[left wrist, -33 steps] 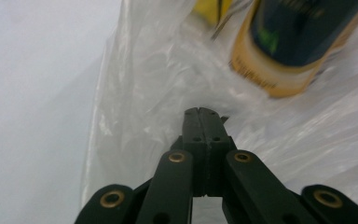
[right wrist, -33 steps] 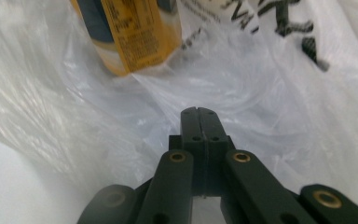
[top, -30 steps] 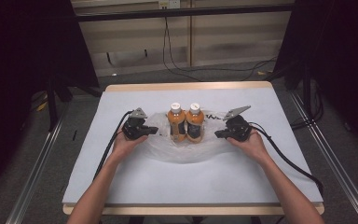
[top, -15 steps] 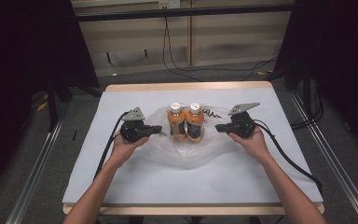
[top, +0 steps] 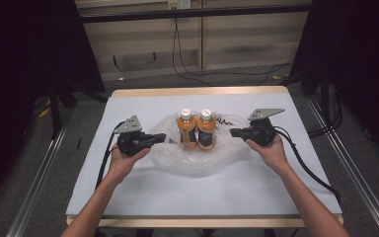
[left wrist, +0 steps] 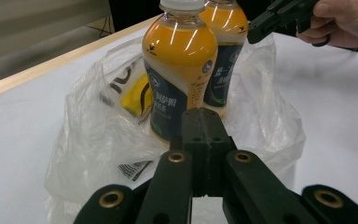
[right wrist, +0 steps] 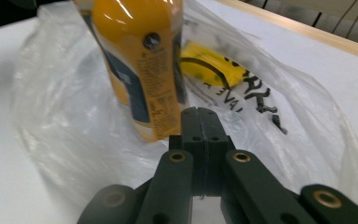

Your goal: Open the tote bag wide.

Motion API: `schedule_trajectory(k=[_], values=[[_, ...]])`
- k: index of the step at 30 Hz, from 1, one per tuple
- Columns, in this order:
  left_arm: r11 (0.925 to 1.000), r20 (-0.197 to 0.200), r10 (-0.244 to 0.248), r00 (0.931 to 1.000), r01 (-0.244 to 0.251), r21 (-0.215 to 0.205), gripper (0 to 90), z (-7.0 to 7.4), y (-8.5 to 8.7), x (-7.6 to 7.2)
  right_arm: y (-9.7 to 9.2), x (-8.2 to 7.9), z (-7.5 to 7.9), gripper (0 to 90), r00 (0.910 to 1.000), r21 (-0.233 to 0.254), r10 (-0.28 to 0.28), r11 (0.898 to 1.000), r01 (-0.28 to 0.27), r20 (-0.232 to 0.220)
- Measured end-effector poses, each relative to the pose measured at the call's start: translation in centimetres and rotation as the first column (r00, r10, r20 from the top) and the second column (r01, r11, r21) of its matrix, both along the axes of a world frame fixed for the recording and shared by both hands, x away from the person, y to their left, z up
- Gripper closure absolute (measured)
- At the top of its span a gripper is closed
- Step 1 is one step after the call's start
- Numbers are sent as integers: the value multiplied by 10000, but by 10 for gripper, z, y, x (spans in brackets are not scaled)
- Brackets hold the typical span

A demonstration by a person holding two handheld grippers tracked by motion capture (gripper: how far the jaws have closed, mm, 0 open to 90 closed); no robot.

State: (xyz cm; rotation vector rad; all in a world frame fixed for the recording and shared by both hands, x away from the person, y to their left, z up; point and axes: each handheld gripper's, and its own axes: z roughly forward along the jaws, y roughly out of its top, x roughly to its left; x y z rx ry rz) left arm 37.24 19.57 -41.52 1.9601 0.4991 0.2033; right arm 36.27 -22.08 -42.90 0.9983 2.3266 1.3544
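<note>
Both grippers, left gripper (top: 161,138) and right gripper (top: 234,132), are pinched together on the plastic bag (top: 197,160); its sides should be lifted evenly so the two bottles (top: 196,129) stay upright.

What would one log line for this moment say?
left gripper: shut on plastic bag | right gripper: shut on plastic bag | two orange bottles: upright inside bag | table: white

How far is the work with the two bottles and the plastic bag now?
Done: two orange juice bottles with white caps stand upright side by side inside the clear plastic bag, its film pooled low around them. In hand: left gripper and right gripper are shut at the bag's opposite edges; whether they pinch film is unclear. Left: probably raising the bag's sides around the bottles.
</note>
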Motion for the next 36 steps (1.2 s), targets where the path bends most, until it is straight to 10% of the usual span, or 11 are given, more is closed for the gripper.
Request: schedule_trajectory(k=[4,6,7,20,36], values=[[9999,9,98,10000,-98,-82,879,-1,4,-5,0,-6,4,900,9999,83,70,9999,-71,85],[9995,99,307,9995,-307,-39,714,-1,6,-7,0,-10,6,893,9997,140,116,9998,-119,228],[9989,211,425,9989,-421,-182,657,0,7,-10,-1,-15,9,698,9990,393,-110,9992,93,437],[9867,308,1624,9862,-1621,-130,121,-3,11,-36,-16,-53,20,120,9921,950,-787,9931,694,982],[9614,171,2749,9613,-2751,96,37,-20,59,-79,-45,-115,8,62,9765,606,-1938,9802,1887,937]])
